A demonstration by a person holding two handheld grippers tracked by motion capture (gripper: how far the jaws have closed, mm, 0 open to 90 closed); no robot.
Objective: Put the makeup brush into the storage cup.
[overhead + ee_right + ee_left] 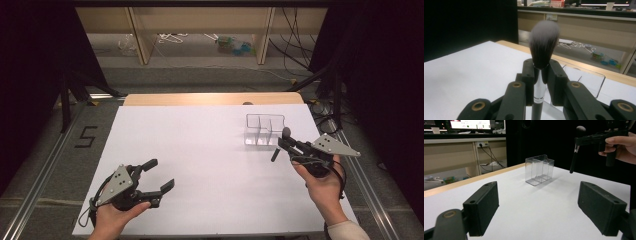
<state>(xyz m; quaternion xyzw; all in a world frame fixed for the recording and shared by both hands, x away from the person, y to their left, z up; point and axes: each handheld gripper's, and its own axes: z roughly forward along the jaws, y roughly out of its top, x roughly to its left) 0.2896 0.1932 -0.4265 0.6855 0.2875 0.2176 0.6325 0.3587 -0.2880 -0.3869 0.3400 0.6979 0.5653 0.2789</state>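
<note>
Makeup brush is clamped upright in the right tool, bristles up, with the pads gripping the metal ferrule just below the bristle head and the black handle hanging beneath the jaws. The brush is held in the air near the right edge of the surface, just beside the clear divided organizer, which stands toward the far right corner. The left tool rests near the near left corner with its jaws apart and nothing between them.

Likely step in hand: lowering the handle into one compartment of the organizer.

Fault risks:
- The organizer is light and unrestrained; a handle tip striking a wall or divider could push or tip it.
- The grip sits on smooth metal; a side load at the handle tip could rotate the brush in the pads.
- Releasing before the handle reaches the floor of a compartment could let the brush topple out.
</note>
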